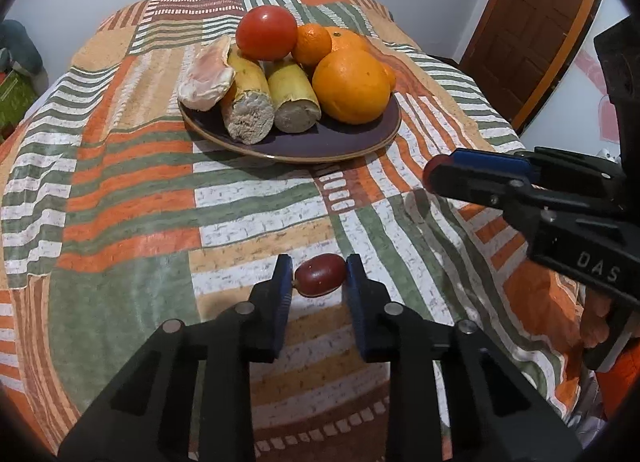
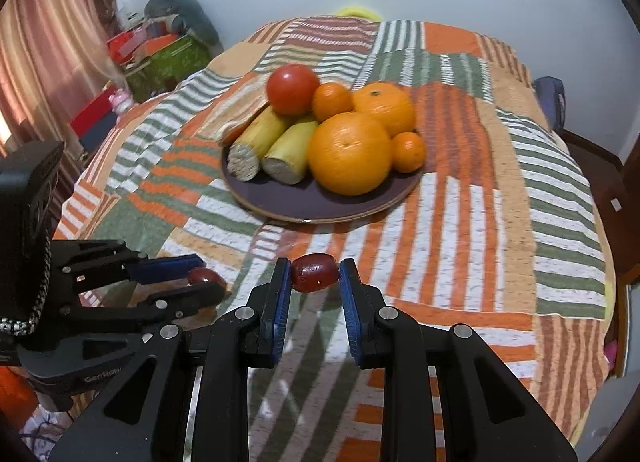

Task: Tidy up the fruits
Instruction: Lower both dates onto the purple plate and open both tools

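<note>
A dark purple plate [image 1: 352,141] [image 2: 280,201] on the patterned tablecloth holds a red tomato [image 1: 266,33] [image 2: 293,89], several oranges [image 1: 351,86] [image 2: 349,153] and two cut sugarcane pieces [image 1: 249,101] [image 2: 260,141]. My left gripper [image 1: 319,276] is shut on a small dark red grape [image 1: 320,274] above the cloth, in front of the plate. It also shows at the left of the right wrist view [image 2: 200,277]. My right gripper [image 2: 314,272] is shut on another red grape [image 2: 314,273]. It shows in the left wrist view [image 1: 434,173], right of the plate.
A pale pink peel-like piece [image 1: 206,75] lies on the plate's left rim. The striped cloth [image 1: 260,213] covers the round table. A wooden door [image 1: 532,21] stands at the right. Boxes and a green bag [image 2: 168,57] sit by the curtain at the far left.
</note>
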A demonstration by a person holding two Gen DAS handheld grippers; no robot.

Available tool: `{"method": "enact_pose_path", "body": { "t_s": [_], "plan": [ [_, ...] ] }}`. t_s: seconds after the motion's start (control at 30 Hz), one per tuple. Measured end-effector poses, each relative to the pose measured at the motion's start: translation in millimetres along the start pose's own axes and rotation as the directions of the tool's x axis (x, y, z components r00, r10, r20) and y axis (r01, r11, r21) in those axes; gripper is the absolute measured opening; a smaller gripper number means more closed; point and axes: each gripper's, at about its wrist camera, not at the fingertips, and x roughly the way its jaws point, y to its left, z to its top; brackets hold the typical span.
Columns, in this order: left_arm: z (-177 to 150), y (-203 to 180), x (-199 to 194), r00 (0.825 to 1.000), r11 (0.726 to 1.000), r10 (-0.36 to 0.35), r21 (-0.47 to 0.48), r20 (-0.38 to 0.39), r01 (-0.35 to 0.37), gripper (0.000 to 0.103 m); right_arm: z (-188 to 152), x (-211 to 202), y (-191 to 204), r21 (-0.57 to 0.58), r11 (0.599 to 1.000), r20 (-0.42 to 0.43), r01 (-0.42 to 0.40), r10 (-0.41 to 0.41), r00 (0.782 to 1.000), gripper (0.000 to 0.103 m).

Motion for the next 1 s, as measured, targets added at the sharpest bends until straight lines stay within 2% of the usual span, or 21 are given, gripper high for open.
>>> {"method": "enact_pose_path", "body": {
  "t_s": [0.23,0.7,1.0],
  "plan": [
    [7.9,3.1,-9.2,1.000,1.000,-0.006,-0.007,0.028,0.007,0.025,8.6,-5.5,-7.5,0.014,1.000,0.029,0.008,-0.009,1.000,0.023],
    [55.6,15.6,-26.3,0.988,0.999,0.004,-0.038,0.153,0.002,0.026,35.8,6.3,1.4,-0.024,1.000,0.077,0.019,-0.017,0.997,0.023],
    [62.7,25.0,0.5,0.992,0.998,-0.003,-0.061,0.125,0.011,0.026,35.5,33.6,1.9,-0.029,1.000,0.032,0.005,-0.004,0.999,0.023]
  ]
}}
